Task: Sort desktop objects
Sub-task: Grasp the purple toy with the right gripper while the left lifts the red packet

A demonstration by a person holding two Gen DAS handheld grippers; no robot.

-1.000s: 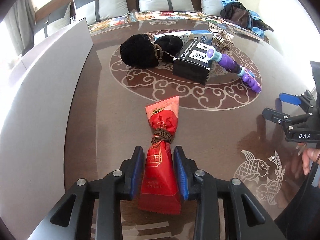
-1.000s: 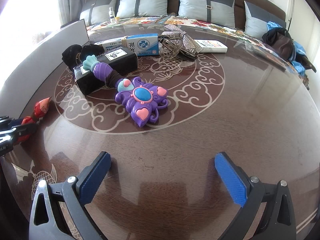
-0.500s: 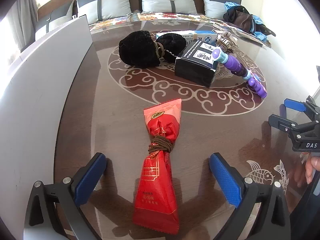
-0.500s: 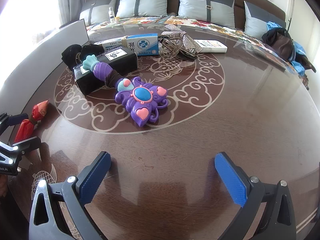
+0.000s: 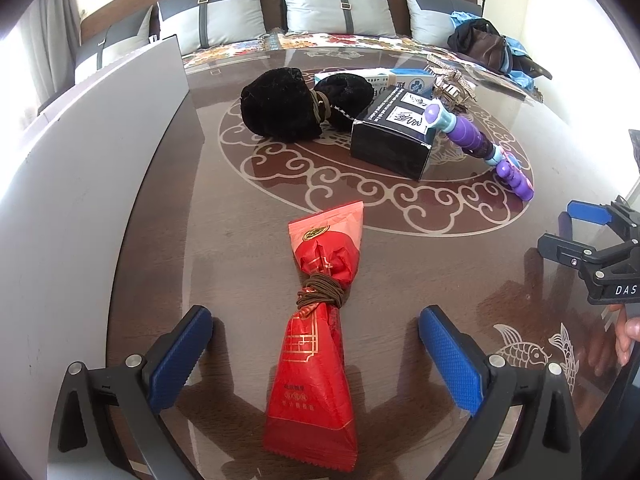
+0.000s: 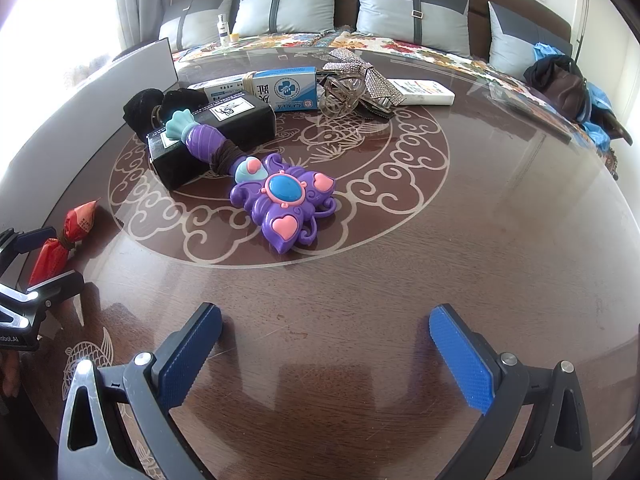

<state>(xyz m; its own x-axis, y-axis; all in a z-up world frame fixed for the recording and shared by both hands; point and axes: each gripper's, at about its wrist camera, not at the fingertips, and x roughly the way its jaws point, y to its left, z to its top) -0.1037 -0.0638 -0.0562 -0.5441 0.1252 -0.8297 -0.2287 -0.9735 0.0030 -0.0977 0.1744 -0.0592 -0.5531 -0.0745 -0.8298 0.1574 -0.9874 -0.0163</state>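
A red foil packet tied at its waist with brown cord [image 5: 316, 344] lies flat on the dark wooden table with pale scroll inlay [image 5: 240, 240], its narrow pink end pointing away from the camera. The left gripper [image 5: 316, 354] hangs over it with its blue-padded fingers [image 5: 178, 356] spread wide, one on each side of the packet and neither touching it. A grey upright panel [image 5: 80, 184] runs along the table edge just to the left of that gripper.

Farther back, inside the round inlay, a black fuzzy pouch bound with cord [image 5: 280, 106] sits beside a black glossy box with white labels [image 5: 390, 144]. A purple plastic toy wand with pink hearts and a blue oval gem [image 6: 280, 196] leans its teal-tipped handle on that box, its butterfly head resting on the table. Behind them lie a blue-and-white carton [image 6: 286, 88], a clear hair claw with a rhinestone strap [image 6: 352, 88] and a flat white box [image 6: 424, 92].

The right gripper [image 6: 326, 354] hangs over bare wood near the table's front edge, its blue fingers [image 6: 460, 364] wide apart with nothing between them; the wand is the nearest thing ahead of it.

Grey cushions [image 6: 284, 4] line a sofa beyond the table.
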